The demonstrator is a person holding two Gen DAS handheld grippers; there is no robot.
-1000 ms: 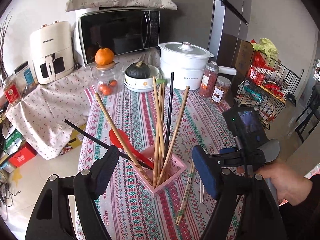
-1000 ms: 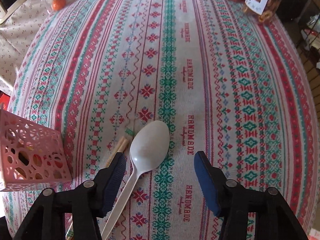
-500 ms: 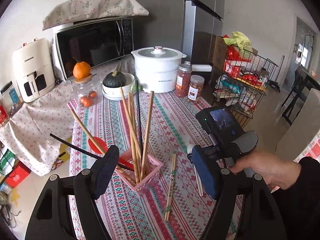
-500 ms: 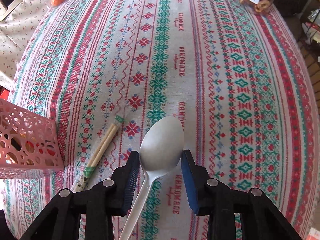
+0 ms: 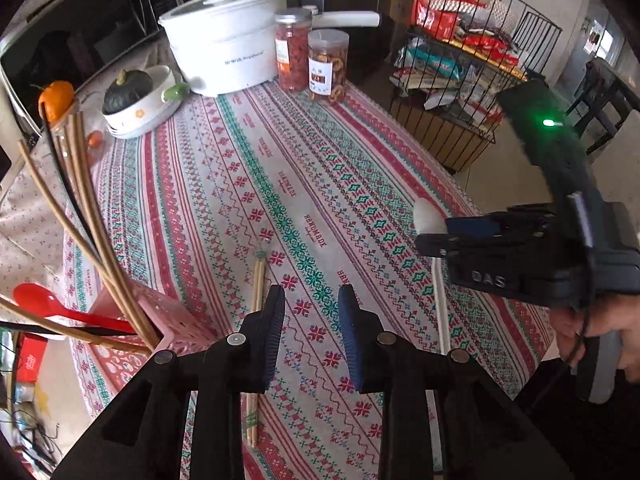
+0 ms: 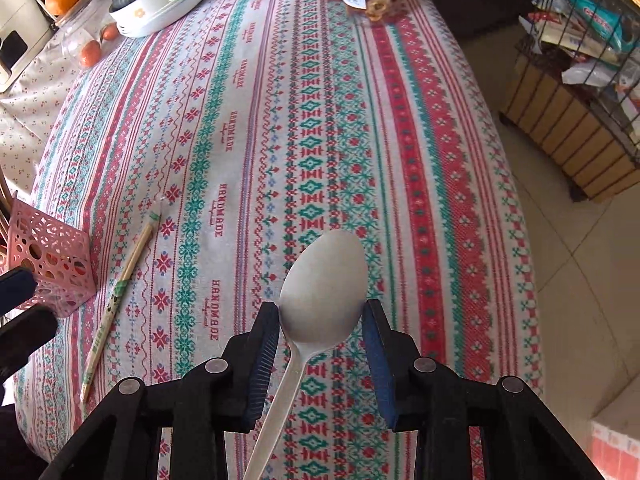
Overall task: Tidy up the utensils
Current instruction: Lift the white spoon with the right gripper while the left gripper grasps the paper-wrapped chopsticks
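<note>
**Spoon gripped on the right, chopsticks waiting on the left**

At the far left the pink holder (image 5: 176,320) stands near the table's edge, already bristling with chopsticks and a red spoon (image 5: 44,304). Just to its right a loose pair of chopsticks (image 5: 258,280) lies flat on the striped cloth (image 5: 320,184), long axis running away from the person, tips towards the white pot (image 5: 228,56). The left gripper (image 5: 311,304) hangs over the cloth with that pair just beside its left finger, partly hidden under it; its jaws are closing, with only cloth between them, nothing caught. To take the pair it would need to shift a little leftward, I judge, and that hand is plainly the nearer one.

Further right, the right gripper (image 6: 320,316) is clamped across the bowl of the white spoon (image 6: 324,284), handle trailing back under the tool towards the person. The spoon looks lifted clear of the cloth. The holder lies well off to its left, so that is the way its carry must go.
</note>
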